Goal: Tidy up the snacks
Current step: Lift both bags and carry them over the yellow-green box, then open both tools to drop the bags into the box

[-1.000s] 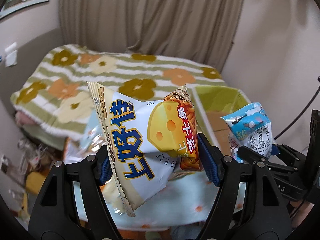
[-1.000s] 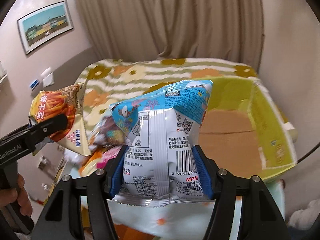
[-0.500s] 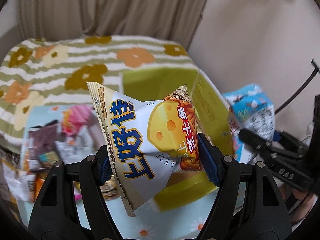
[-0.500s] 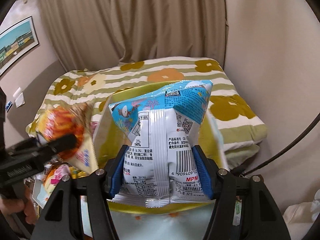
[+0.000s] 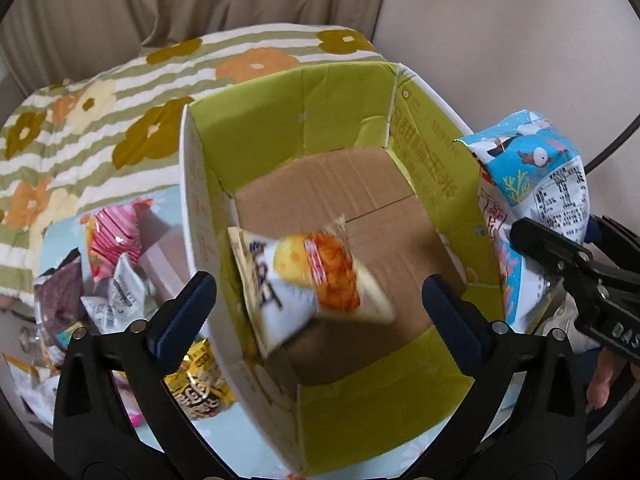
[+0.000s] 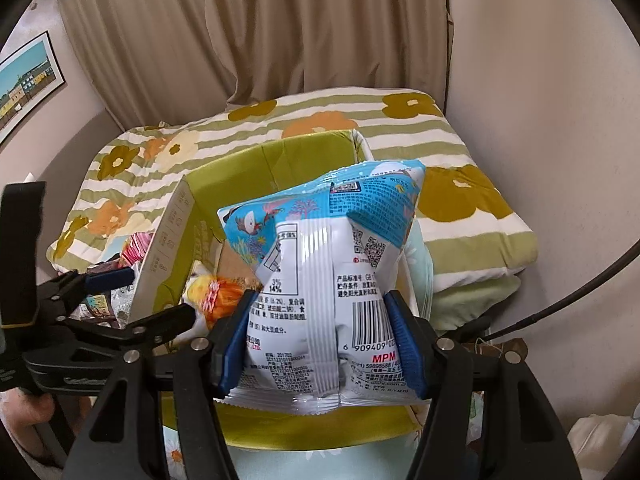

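The left gripper (image 5: 318,304) tilts steeply down over the open green-lined cardboard box (image 5: 344,92), its jaws having just sprung wide apart; the cheese snack bag (image 5: 308,284), blurred, lies loose between them against the brown floor of the box, touched by neither pad. The black arms of this gripper frame the box's near corner, one blue pad over the left wall and the other over the box's inside. To the left of the box, on a pale blue floral cloth (image 5: 244,436), lies a heap of other snack packets (image 5: 112,276), among them a pink-striped one and a yellow one. In the right wrist view, the right gripper (image 6: 324,340) also points downward over the box's near rim, its jaws clamped on the sides of a blue-and-white snack bag (image 6: 328,276), which stands upright with its printed back and barcode to the camera. A hand (image 6: 24,420) grips the left gripper's handle at the lower left. Behind the box lies a folded striped quilt with flowers (image 6: 460,200), backed by beige curtains (image 6: 320,28).
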Demonstrator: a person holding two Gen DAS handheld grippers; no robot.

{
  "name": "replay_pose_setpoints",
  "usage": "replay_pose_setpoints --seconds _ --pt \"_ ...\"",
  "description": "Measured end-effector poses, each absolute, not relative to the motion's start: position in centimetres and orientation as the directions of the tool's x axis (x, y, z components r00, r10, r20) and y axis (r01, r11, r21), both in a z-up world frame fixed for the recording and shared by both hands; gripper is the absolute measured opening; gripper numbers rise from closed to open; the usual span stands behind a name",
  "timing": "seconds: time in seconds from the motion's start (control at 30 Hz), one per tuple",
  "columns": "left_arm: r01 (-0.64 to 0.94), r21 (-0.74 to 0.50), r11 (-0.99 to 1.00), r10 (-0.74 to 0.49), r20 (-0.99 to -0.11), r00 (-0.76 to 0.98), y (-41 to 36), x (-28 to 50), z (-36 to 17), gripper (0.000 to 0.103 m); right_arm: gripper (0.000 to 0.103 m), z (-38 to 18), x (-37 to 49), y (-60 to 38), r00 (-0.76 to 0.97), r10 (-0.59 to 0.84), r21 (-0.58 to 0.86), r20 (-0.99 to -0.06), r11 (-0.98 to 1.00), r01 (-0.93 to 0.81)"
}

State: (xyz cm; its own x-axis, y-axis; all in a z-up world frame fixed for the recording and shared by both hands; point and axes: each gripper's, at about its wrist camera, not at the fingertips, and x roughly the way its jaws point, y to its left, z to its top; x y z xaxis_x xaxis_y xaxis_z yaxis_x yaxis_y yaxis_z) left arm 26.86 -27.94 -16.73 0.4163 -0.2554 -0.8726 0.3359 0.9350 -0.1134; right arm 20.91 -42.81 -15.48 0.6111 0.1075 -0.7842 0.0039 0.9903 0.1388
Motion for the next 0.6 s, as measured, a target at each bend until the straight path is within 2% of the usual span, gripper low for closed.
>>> replay_pose_setpoints --seconds 0.13,0.37,0.53,0.57,0.6 --pt "0.345 -0.138 0.928 -0.286 -0.858 0.427 -26.0 26.0 -15.7 0.102 0.059 -15.4 20.7 -42.2 0.603 0.125 0.151 -0.788 0.988 -0.007" --pt "0.325 -0.090 0.942 -0.247 -0.839 0.485 -23.0 25.2 -14.5 0.102 0.059 -17.5 21.4 -40.8 0.556 0.164 0.175 -0.815 0.984 -0.034" --pt "0.286 -0.118 0.951 -0.251 -0.836 0.489 -21.5 25.1 -14.7 0.102 0.062 -18.5 21.8 -40.7 0.539 0.180 0.195 -0.823 0.980 -0.030" --pt "0.280 -0.121 0.952 -0.250 -0.835 0.490 -21.3 25.0 -14.7 0.102 0.072 -18.6 21.8 -40.9 0.550 0.179 0.202 -0.816 0.979 -0.019" --pt "0.275 -0.121 0.954 -0.248 -0.835 0.492 -21.1 25.0 -14.8 0.102 0.092 -18.6 21.7 -41.0 0.559 0.180 0.208 -0.809 0.978 -0.014"
